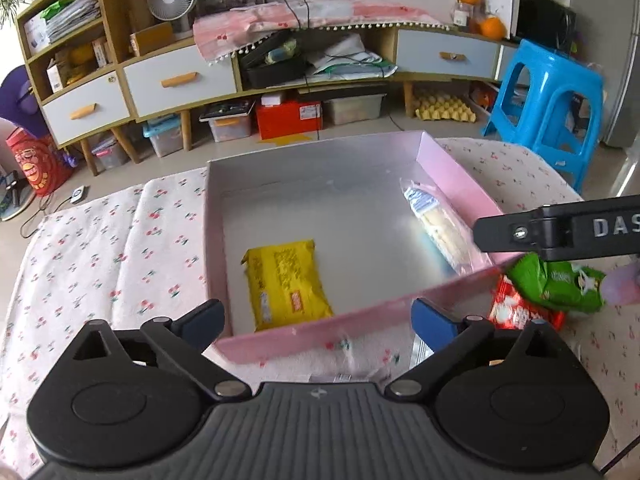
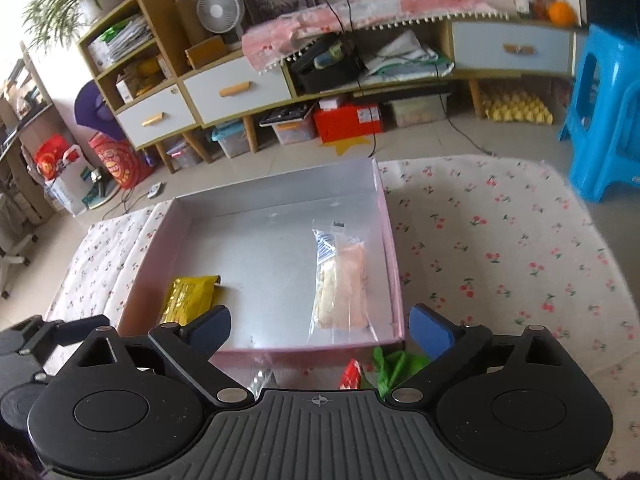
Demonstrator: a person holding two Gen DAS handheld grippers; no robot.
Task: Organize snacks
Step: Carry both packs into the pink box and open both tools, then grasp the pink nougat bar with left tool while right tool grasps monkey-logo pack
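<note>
A pink box point(image 1: 360, 316) point(image 2: 394, 264) sits on a cherry-print cloth. Inside lie a yellow snack pack point(image 1: 286, 282) point(image 2: 188, 296) and a clear bag of wafers point(image 1: 436, 224) point(image 2: 342, 280). A green snack bag point(image 1: 556, 280) point(image 2: 394, 368) and a red snack bag point(image 1: 520, 312) point(image 2: 351, 374) lie on the cloth at the box's near right corner. A clear wrapper point(image 1: 344, 376) lies just in front of the box. My left gripper point(image 1: 318, 324) is open and empty above the box's near wall. My right gripper point(image 2: 320, 330) is open and empty above the green and red bags.
The cherry-print cloth point(image 1: 100, 248) point(image 2: 500, 248) covers the table. A blue plastic stool point(image 1: 548, 108) point(image 2: 604, 112) stands at the far right. A low wooden cabinet with drawers point(image 1: 180, 80) point(image 2: 236, 92) and storage boxes lines the far wall.
</note>
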